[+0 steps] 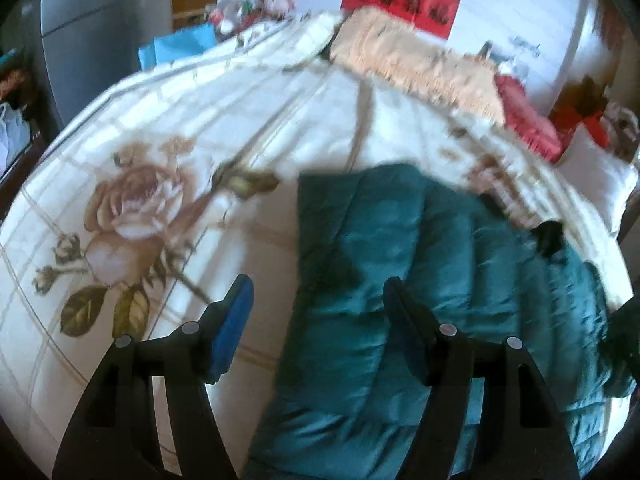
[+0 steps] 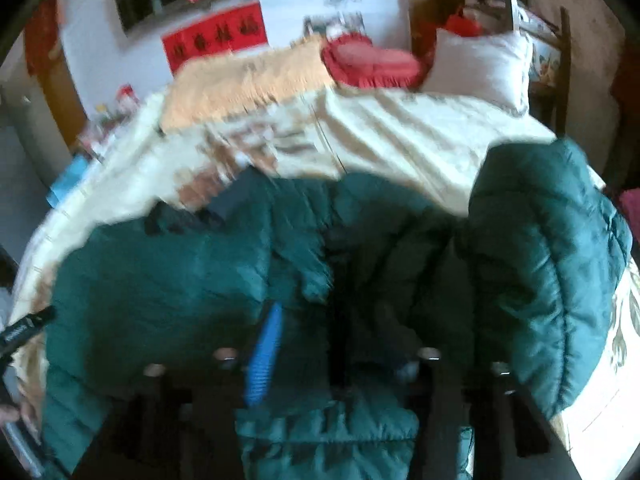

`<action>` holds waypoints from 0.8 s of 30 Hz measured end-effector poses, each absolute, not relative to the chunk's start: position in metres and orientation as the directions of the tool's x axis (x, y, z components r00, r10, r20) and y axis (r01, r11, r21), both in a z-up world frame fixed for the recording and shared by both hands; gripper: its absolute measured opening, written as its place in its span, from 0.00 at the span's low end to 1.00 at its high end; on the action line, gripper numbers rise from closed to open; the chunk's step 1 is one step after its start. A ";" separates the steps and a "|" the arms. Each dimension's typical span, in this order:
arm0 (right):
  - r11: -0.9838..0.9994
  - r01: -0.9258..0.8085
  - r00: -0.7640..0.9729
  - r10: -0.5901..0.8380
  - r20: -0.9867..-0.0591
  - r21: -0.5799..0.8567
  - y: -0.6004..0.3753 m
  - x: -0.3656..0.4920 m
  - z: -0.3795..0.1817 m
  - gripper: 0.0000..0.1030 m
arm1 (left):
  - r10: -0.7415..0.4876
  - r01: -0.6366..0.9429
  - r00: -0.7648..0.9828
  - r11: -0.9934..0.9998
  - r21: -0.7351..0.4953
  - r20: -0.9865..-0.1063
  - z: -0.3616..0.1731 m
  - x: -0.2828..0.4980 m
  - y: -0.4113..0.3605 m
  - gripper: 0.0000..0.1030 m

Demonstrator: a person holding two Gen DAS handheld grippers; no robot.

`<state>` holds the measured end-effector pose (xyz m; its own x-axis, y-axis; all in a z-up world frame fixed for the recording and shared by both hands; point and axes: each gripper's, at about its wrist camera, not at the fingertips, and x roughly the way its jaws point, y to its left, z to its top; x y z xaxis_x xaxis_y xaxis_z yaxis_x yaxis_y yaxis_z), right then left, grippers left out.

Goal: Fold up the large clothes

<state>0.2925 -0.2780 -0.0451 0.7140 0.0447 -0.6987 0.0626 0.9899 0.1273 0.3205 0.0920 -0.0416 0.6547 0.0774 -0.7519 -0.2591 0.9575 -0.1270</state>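
Observation:
A large teal puffer jacket (image 1: 420, 264) lies on a cream bedspread with a rose print (image 1: 120, 220). In the left wrist view my left gripper (image 1: 320, 320) is open and empty, its fingers (image 1: 232, 328) straddling the jacket's left edge, hovering above it. In the right wrist view the jacket (image 2: 168, 280) fills the middle, with one sleeve (image 2: 552, 264) out to the right. My right gripper (image 2: 332, 340) is low over the jacket's dark middle; its blue pad (image 2: 264, 356) shows, the other finger is blurred in shadow. The view is blurred.
A beige fringed blanket (image 1: 416, 64), a red pillow (image 1: 528, 116) and a white pillow (image 2: 480, 64) lie at the far side of the bed. A red banner (image 1: 400, 4) hangs on the wall. A grey fridge (image 1: 92, 28) stands at left.

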 end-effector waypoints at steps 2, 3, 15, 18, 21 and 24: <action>0.991 0.013 0.732 0.083 -0.677 0.136 -0.265 0.290 -0.034 0.47 | 0.073 -0.233 0.680 0.965 -0.121 -0.730 -0.033 0.322 0.083 0.66; 0.989 -0.012 0.732 0.109 -0.673 0.147 -0.258 0.291 -0.031 0.47 | 0.063 -0.219 0.681 0.968 -0.122 -0.729 -0.032 0.326 0.078 0.66; 0.990 -0.132 0.650 0.129 -0.749 0.056 -0.203 0.350 -0.083 0.47 | 0.076 -0.226 0.613 0.971 -0.082 -0.786 -0.069 0.353 0.063 0.69; 0.993 -0.103 0.639 0.107 -0.762 0.053 -0.209 0.364 -0.097 0.47 | 0.090 -0.229 0.610 0.971 -0.066 -0.787 -0.075 0.355 0.062 0.74; 0.995 -0.091 0.637 0.096 -0.765 0.049 -0.211 0.371 -0.096 0.47 | 0.081 -0.245 0.607 0.965 -0.090 -0.791 -0.081 0.356 0.067 0.78; 0.993 -0.101 0.620 0.114 -0.777 0.065 -0.214 0.365 -0.085 0.47 | 0.074 -0.252 0.612 0.962 -0.106 -0.788 -0.083 0.355 0.070 0.78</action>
